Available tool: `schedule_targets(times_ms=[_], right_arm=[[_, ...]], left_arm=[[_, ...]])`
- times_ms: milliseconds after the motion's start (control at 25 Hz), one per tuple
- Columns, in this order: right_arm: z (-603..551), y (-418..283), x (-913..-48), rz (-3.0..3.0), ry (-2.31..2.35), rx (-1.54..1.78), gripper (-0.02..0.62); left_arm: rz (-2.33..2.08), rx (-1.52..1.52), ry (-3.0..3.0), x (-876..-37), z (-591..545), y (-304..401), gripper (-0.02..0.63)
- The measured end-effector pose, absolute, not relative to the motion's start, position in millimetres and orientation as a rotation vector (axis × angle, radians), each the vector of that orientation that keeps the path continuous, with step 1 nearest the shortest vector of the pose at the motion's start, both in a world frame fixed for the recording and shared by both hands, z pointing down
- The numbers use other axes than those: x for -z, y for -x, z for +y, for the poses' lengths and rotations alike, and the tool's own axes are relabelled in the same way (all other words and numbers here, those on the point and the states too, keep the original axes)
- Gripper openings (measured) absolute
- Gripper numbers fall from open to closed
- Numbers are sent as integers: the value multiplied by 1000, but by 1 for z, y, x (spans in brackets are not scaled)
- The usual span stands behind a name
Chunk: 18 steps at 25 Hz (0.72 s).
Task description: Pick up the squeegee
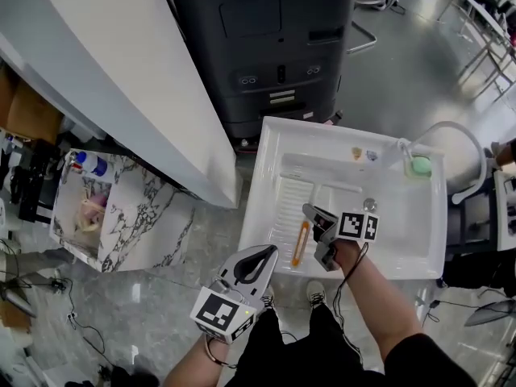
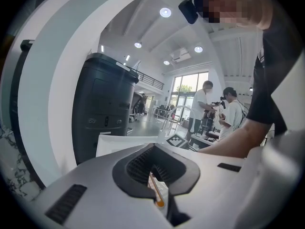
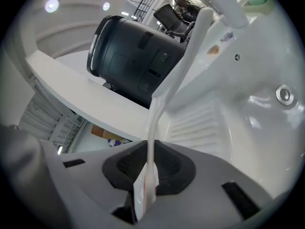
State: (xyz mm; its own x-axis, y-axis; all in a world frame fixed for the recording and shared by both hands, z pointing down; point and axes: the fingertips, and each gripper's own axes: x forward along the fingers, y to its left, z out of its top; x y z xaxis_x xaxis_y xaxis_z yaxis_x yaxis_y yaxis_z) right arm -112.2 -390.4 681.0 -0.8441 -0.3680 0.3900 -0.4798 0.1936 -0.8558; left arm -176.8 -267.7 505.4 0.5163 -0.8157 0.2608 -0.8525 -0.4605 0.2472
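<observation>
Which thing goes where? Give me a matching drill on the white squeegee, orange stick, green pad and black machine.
1 white plastic squeegee
2 thin orange stick
3 pale green pad
4 big black machine

a beside the white faucet
b clamped in the right claw
c beyond the white sink
d lying on the ribbed drainboard

Pairs: 1-b, 2-d, 3-a, 4-c.

no legible text, labels, brands or numbers
</observation>
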Motion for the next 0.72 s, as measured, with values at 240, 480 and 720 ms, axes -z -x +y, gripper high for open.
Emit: schedule_targets(times_ms=[240, 480, 720], right_arm=[[-387, 102, -632, -2527, -889, -1466, 55], [-375, 91, -568, -2680, -950, -1144, 55], [-359, 76, -501, -2788, -1063, -794, 55]], left_arm=[[-1366, -118, -2435, -494, -267, 174, 15], [-1318, -94, -2486, -480, -264, 167, 15], [-1272, -74, -2533, -466, -264, 165, 15]])
